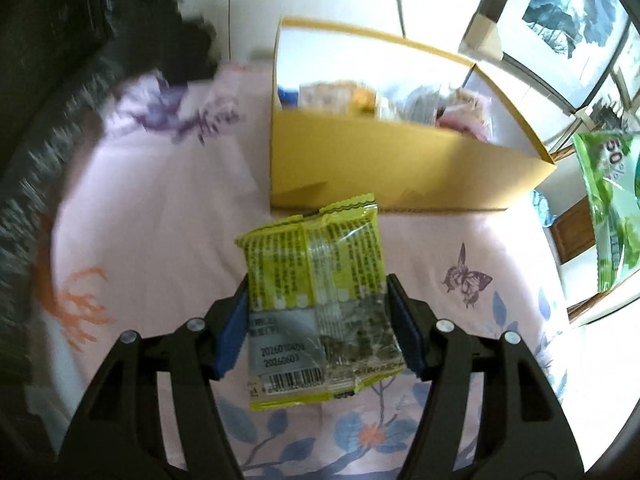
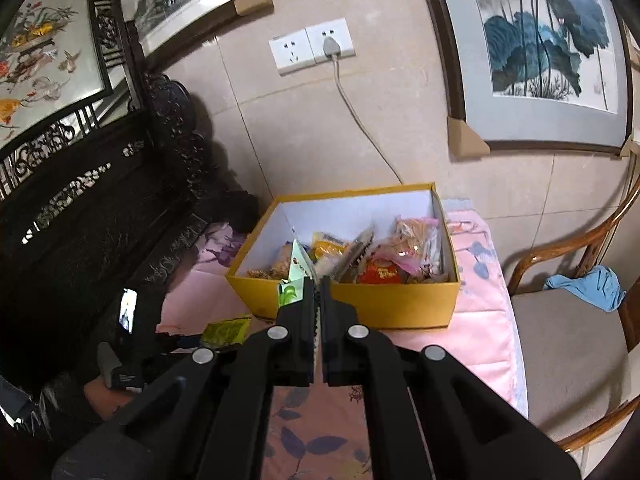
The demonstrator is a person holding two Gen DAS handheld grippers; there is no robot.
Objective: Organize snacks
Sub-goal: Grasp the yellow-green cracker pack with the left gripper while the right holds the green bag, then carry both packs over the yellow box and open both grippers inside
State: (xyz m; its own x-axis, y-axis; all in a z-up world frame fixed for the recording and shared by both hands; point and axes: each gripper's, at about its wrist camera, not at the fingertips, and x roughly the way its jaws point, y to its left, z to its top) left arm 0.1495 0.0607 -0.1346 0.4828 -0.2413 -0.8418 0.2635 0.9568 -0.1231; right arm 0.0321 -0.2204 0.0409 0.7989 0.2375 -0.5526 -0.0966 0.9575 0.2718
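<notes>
Holding a snack in each gripper before the yellow box [image 2: 400, 304].
My left gripper [image 1: 318, 292] clamps the yellow-green packet [image 1: 316, 284] above the pink cloth [image 1: 160, 216]; my right gripper [image 2: 318, 284] pinches the green packet [image 2: 294, 280].

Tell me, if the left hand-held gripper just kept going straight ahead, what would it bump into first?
Probably the near wall of the yellow cardboard box. The left hand-held gripper holds a yellow-green snack packet pointing at it, so the packet's tip would likely touch first, though depth is uncertain.
</notes>
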